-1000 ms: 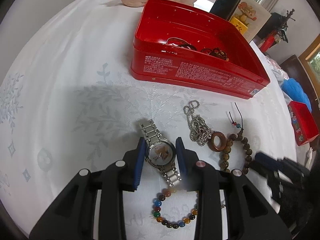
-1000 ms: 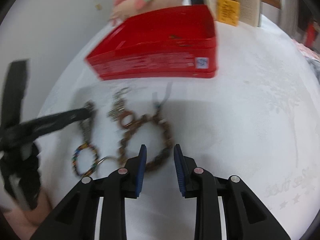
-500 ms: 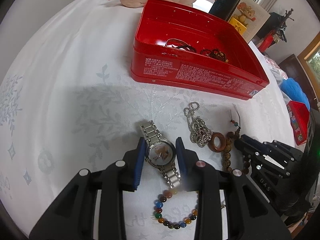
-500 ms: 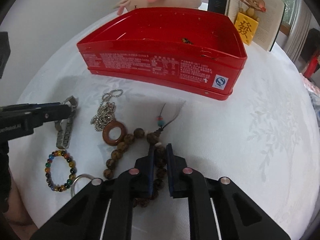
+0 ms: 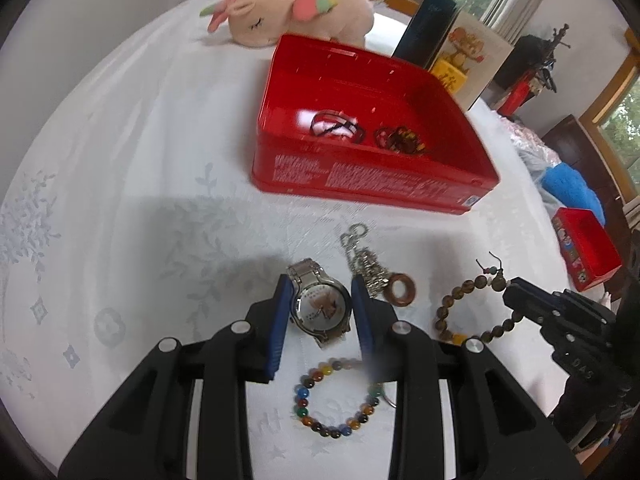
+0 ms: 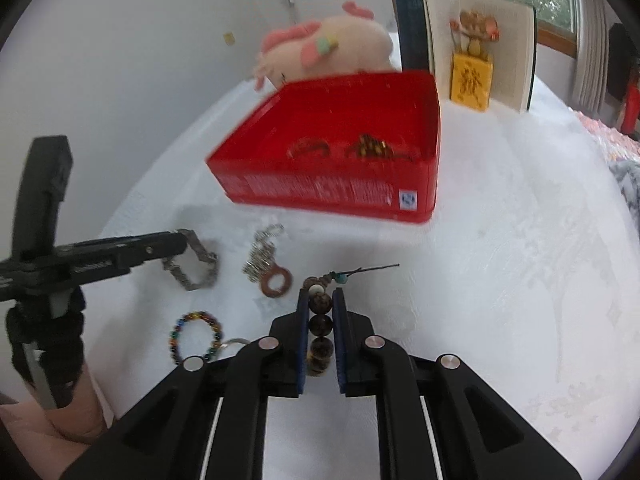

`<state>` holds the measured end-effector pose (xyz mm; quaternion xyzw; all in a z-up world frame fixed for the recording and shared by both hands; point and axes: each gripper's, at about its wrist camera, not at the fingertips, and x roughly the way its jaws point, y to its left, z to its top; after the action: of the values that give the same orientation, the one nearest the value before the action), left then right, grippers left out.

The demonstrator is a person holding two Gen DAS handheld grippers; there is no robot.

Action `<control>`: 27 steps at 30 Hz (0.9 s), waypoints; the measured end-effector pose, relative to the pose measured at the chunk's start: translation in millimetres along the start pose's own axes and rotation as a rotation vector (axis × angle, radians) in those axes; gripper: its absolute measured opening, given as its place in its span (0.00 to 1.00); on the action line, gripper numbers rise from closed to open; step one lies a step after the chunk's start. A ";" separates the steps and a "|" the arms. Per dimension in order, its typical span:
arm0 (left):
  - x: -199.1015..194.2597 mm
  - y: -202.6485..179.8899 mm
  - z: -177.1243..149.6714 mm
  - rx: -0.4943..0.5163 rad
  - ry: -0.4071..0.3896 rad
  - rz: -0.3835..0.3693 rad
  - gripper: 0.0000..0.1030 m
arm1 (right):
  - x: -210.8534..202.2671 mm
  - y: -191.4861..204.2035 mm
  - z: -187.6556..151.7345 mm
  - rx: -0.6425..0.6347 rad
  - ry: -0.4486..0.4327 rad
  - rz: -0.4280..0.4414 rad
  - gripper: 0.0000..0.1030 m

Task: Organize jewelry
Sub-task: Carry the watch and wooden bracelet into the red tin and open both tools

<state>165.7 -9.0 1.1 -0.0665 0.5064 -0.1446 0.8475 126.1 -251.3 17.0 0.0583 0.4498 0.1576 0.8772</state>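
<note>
We've got the left gripper [image 5: 320, 312] clamped on the watch [image 5: 320, 306] and the right gripper [image 6: 321, 320] pinching the wooden bead bracelet [image 6: 320, 322], so both can go into the red tin [image 5: 472, 160].

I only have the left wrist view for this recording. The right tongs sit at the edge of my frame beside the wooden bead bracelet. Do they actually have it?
Observer: Yes. In the right wrist view the right tongs are shut on the wooden bead bracelet, with dark beads lined up between the pads.
Operator: And the watch in my left tongs, what does its strap do?
Observer: Seen from the right side, the strap of the watch forms a closed loop sticking out past the tip of the left tongs.
Operator: Who holds that tool?
Observer: A bare hand shows under its handle, at the bottom left.
</note>
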 end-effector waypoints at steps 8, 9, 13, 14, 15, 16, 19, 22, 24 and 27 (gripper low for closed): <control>-24.3 -12.4 7.1 0.027 -0.047 -0.035 0.29 | -25.3 4.8 19.3 -0.024 -0.043 -0.008 0.11; -27.5 -14.1 8.6 0.032 -0.055 -0.036 0.29 | -25.3 5.1 22.5 -0.026 -0.047 -0.010 0.11; -34.5 -18.4 16.2 0.044 -0.069 -0.043 0.29 | -30.1 6.6 38.3 -0.030 -0.063 0.002 0.11; -37.1 -19.7 19.1 0.047 -0.074 -0.044 0.29 | -30.6 7.4 41.1 -0.032 -0.067 0.003 0.11; -39.6 -20.6 21.8 0.050 -0.080 -0.044 0.29 | -31.9 8.2 46.0 -0.034 -0.072 -0.001 0.11; -43.1 -22.3 25.4 0.054 -0.090 -0.040 0.29 | -33.2 8.8 51.1 -0.035 -0.078 -0.004 0.11; -51.5 -27.9 38.0 0.068 -0.114 -0.034 0.29 | -35.5 8.3 68.3 -0.033 -0.097 -0.002 0.11; -58.2 -34.3 56.3 0.078 -0.138 -0.027 0.29 | -36.4 7.7 87.3 -0.026 -0.115 0.004 0.11; -60.2 -39.4 71.9 0.087 -0.156 -0.020 0.29 | -34.4 8.2 102.0 -0.027 -0.126 0.004 0.11; -56.1 -44.4 94.1 0.091 -0.166 -0.015 0.29 | -25.9 9.4 122.7 -0.027 -0.131 0.013 0.11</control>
<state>215.5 -36.8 104.6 -0.0434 0.4270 -0.1676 0.8875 209.0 -246.2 111.5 0.0597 0.3888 0.1649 0.9045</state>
